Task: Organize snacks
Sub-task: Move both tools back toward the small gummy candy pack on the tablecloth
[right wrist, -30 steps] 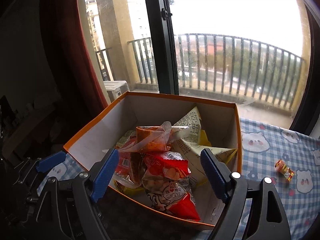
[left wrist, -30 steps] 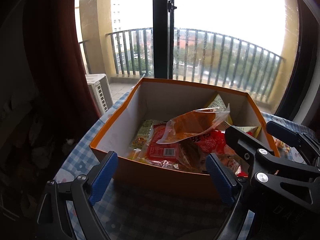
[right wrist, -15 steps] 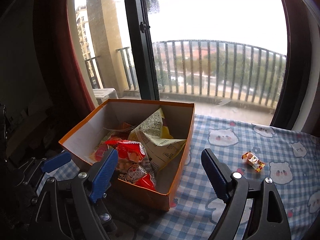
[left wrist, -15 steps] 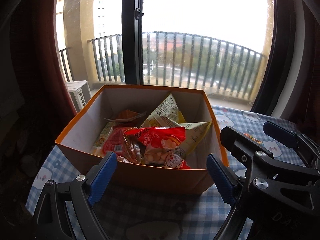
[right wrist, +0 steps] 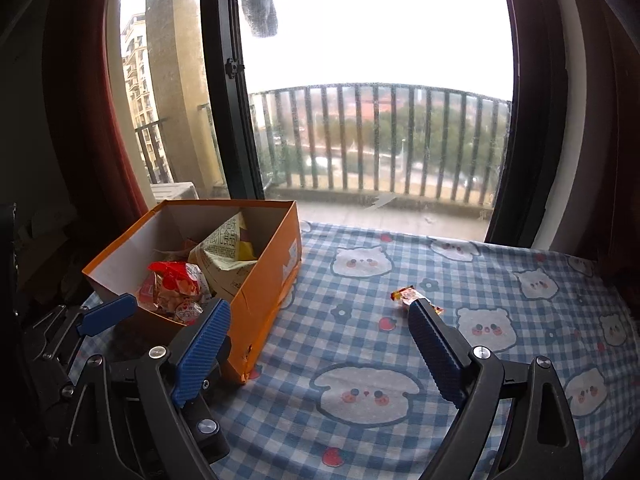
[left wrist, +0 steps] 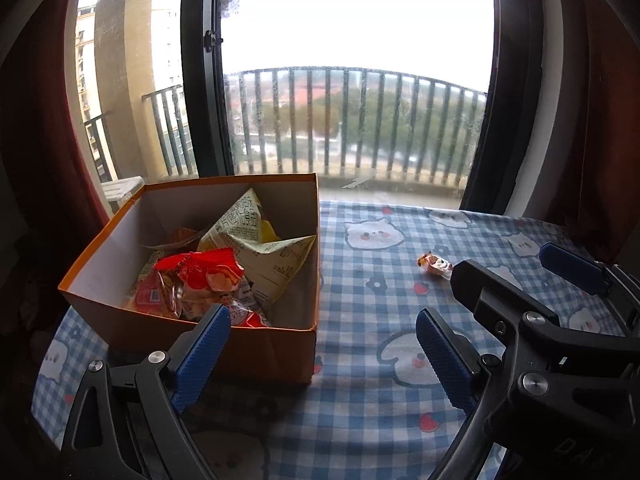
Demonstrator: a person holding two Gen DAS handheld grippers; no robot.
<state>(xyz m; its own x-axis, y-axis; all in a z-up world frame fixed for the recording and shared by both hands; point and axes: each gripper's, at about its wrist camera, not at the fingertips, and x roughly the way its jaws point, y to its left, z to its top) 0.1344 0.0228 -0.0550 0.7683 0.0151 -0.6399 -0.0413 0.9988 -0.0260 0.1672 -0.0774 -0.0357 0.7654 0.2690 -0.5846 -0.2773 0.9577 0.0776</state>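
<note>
An orange cardboard box (left wrist: 276, 344) (right wrist: 268, 280) stands at the left of the table, holding several snack packets: a red one (left wrist: 208, 276) (right wrist: 176, 284) in front and pale yellow ones (left wrist: 272, 256) (right wrist: 224, 252) behind. A small wrapped candy (left wrist: 434, 264) (right wrist: 408, 295) lies alone on the cloth to the right of the box. My left gripper (left wrist: 322, 348) is open and empty near the box's front right corner. My right gripper (right wrist: 320, 344) is open and empty; its right fingertip (right wrist: 424, 320) sits just in front of the candy.
The table has a blue checked cloth with cartoon bears (right wrist: 440, 320). Behind it is a glass balcony door (left wrist: 352, 80) with a dark frame and railing outside. Red curtains (left wrist: 36, 120) hang at both sides. The right gripper's body (left wrist: 560, 340) shows in the left wrist view.
Both grippers have swung right and pulled back from over the box. The box now sits at the left and the candy and open cloth have come into view ahead.
</note>
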